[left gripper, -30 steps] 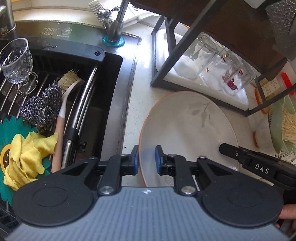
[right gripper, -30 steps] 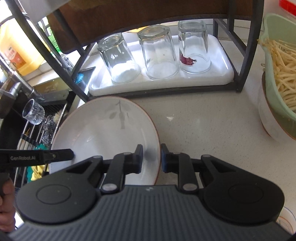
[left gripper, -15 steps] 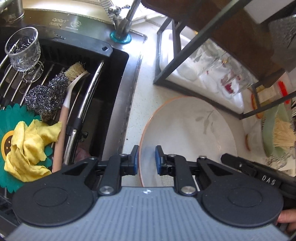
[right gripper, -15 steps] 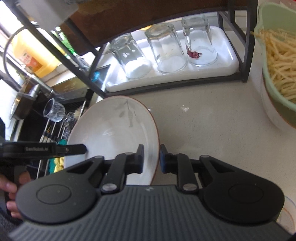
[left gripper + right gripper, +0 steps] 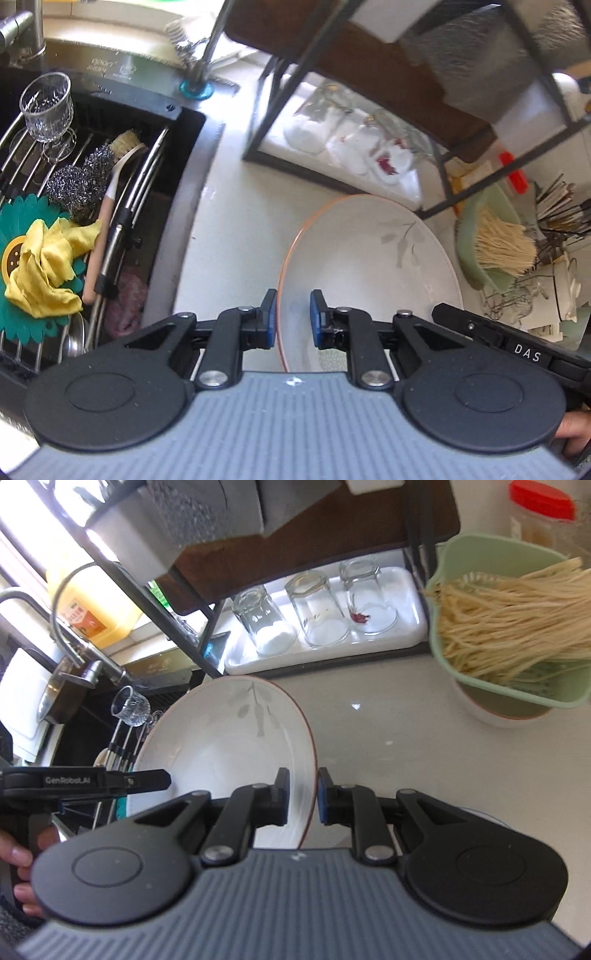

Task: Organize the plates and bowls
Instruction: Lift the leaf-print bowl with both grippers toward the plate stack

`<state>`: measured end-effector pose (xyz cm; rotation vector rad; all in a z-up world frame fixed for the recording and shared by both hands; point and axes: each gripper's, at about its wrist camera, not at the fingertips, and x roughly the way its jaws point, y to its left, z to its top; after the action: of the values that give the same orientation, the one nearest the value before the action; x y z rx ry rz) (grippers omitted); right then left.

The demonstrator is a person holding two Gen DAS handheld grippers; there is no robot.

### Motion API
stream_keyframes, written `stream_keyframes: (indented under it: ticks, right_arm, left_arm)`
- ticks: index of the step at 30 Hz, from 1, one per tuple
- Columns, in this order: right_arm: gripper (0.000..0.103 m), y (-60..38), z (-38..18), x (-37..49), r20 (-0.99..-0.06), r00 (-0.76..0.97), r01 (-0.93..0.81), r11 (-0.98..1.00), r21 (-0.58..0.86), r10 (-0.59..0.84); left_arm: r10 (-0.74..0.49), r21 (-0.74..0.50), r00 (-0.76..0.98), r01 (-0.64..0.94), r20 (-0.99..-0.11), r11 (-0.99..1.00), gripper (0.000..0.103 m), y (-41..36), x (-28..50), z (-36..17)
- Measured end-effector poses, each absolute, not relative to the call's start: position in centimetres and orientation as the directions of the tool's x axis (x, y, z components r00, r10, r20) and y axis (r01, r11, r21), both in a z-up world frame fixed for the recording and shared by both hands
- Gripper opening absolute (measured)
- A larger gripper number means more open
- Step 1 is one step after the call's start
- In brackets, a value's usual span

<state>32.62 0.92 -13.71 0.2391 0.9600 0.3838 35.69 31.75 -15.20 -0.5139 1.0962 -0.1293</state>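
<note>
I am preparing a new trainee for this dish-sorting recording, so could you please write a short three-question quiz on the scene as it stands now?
1. True or false: the white plate is gripped at its rim by both the left claw and the right claw.
2. How many upturned glasses stand on the white tray under the rack? A) two B) three C) five
3. Fill in: the green basket holds pale dry ______.

Key: 1 true; each claw pinches an opposite edge of the plate. 2 B. 3 noodles.
</note>
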Motion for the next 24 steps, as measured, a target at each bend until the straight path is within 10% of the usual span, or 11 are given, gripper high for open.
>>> stream_keyframes:
  ticks: [24]
  right_arm:
    - [0.018, -5.6, -11.6, 24.1, -0.724, 0.556, -0.182, 0.909, 0.374, 0.409]
  left_arm:
    - [-0.385, -0.501, 0.523, -0.095, -0.761, 0.860, 0.020, 24.6, 27.3, -11.3]
